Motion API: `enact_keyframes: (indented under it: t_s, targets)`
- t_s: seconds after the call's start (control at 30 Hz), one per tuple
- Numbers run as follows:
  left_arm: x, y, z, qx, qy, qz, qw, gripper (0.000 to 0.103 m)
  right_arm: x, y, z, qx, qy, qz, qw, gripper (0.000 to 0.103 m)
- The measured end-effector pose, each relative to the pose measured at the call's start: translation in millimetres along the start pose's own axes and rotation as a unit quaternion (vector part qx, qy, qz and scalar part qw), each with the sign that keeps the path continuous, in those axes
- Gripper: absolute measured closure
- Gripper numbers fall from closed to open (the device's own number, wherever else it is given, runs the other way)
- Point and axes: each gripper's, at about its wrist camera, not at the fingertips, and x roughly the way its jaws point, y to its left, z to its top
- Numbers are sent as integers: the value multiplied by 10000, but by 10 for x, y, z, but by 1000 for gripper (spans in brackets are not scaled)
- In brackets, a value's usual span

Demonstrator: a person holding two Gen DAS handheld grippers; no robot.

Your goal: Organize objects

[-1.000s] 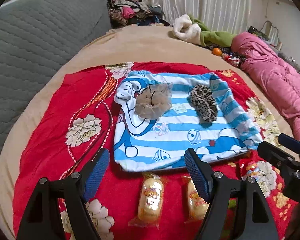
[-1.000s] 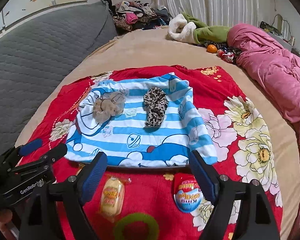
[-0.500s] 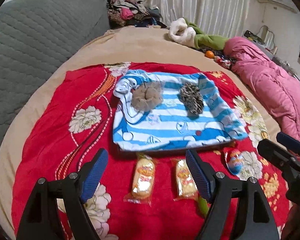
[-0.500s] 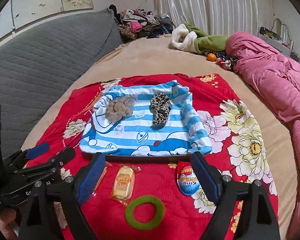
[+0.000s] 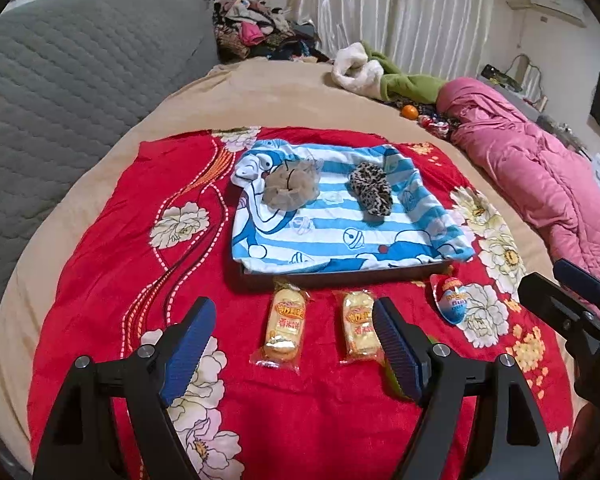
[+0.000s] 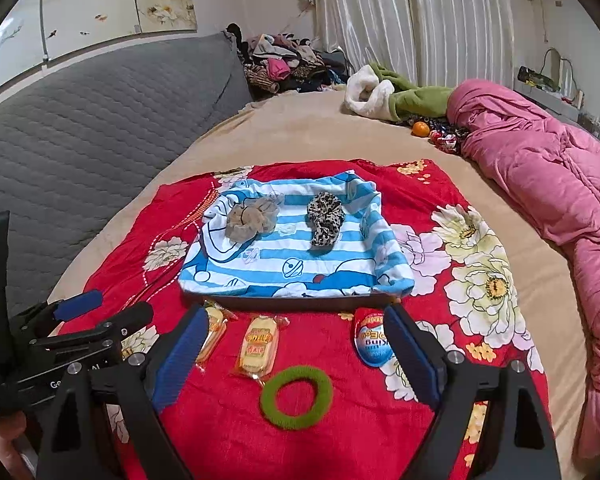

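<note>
We hold both claws released and empty above the red blanket [image 6: 420,208], the left claw [image 5: 292,344] and right claw [image 6: 296,344] low in frame, so everything shows. Two scrunchies, tan [image 6: 252,218] and leopard [image 6: 325,224], sit on the striped tray [image 6: 292,260] at centre. Below it lie two snack packs [image 5: 285,324], an egg-shaped packet [image 6: 373,338] and a fuzzy green hair ring [image 6: 297,397].

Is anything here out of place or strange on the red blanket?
One thing: the green hair ring lies on the red blanket beside the snack packets, while the beige scrunchie and leopard scrunchie sit on the striped cloth.
</note>
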Motion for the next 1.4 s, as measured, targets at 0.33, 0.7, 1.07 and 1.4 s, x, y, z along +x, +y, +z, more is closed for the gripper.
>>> enact_keyframes:
  t_s: [0.33,0.7,1.07,1.4]
  targets:
    - [-208,52,-238,-65,-142,36,9999,17,-302,42,-168,-134,-226,-68,9996,13]
    - [-314,41,-414,34,-167,-2,9999,4,-453,-1,-356,-75,-272,-39,9996,12]
    - [-362,46,-561,166,-226,144,9995,1,-520,6,-497,20,-334,20,9994,10]
    - [-433,46,-731,-1,-433,-159,9989,1,-569,9,-607,-14,-417,-28,9991,9]
